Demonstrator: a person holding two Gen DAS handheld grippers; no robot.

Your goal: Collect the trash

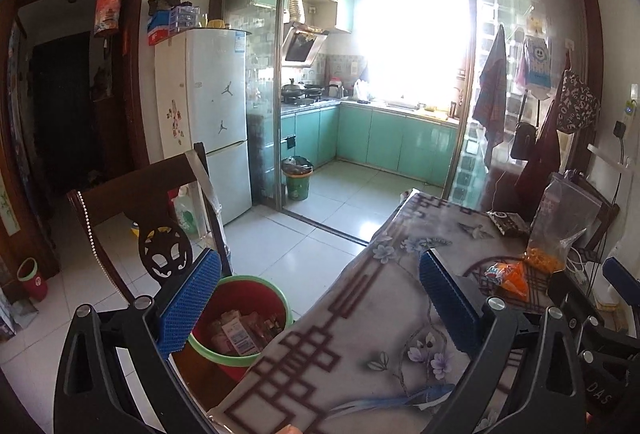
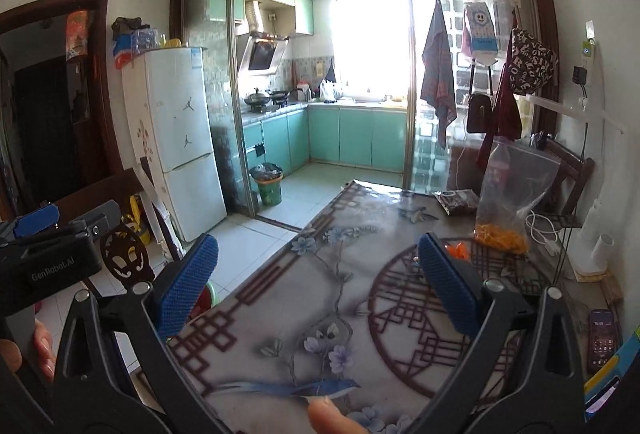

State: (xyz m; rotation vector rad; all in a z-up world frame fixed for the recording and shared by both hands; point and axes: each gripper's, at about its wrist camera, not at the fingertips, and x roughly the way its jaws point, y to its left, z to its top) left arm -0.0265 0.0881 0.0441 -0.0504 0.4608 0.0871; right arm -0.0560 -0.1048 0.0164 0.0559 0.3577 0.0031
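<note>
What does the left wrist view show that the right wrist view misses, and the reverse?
Left wrist only: inside of the red bin beside the table, with paper trash in it; a small red cup on the floor.
Right wrist only: a phone on the table's right edge; the left gripper's body.
Both: floral table, bag of orange snacks, fridge, kitchen; each view's own gripper open, empty.

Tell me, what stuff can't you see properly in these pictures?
- Red bin, left wrist view: the gripper finger and table hide part; its trash is blurred.
- Orange wrapper, right wrist view: mostly behind the right gripper finger.
- Kitchen window, both views: washed out by glare.
- Phone screen: too small to read.
</note>
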